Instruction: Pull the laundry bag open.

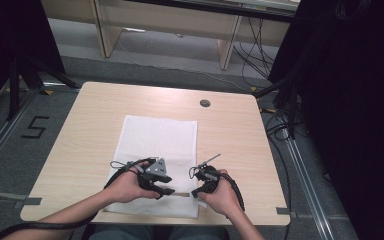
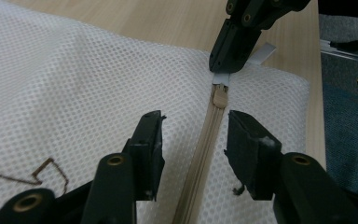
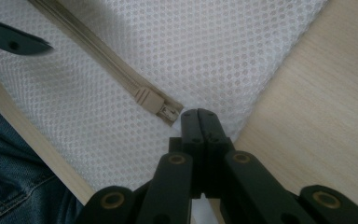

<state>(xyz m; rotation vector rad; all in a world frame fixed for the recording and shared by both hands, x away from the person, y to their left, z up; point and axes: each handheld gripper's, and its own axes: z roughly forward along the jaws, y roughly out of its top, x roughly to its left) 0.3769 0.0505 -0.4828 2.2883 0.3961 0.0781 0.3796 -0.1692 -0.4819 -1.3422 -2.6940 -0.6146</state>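
Item: white mesh laundry bag [image 1: 157, 145], lying flat on the wooden table [image 1: 230, 135], its zip edge toward the person's side.

Fittings: a beige zip [image 2: 205, 154] runs along the near edge; its slider [image 2: 220, 97] sits close to the bag's right-hand end, where a small white tab [image 2: 262, 55] sticks out of the corner.

Handling: we judge the bag very light, soft and limp. It should wrinkle and slide on the table if pulled without a counter-hold. The mesh looks easy to snag. The slider is small and probably slippery, so the pull beside it is the place to pinch; the corner is the place to anchor.

Grippers: the right gripper [image 3: 199, 116] is pressed together on the bag's corner just past the slider. The left gripper [image 2: 193, 140] is spread, one jaw on each side of the zip, pads not pressing on it.

Markings: a thin brown stitched outline [image 2: 46, 170] shows on the mesh; we can read no letters or brand. A black "5" [image 1: 34, 127] is marked on the floor left of the table.
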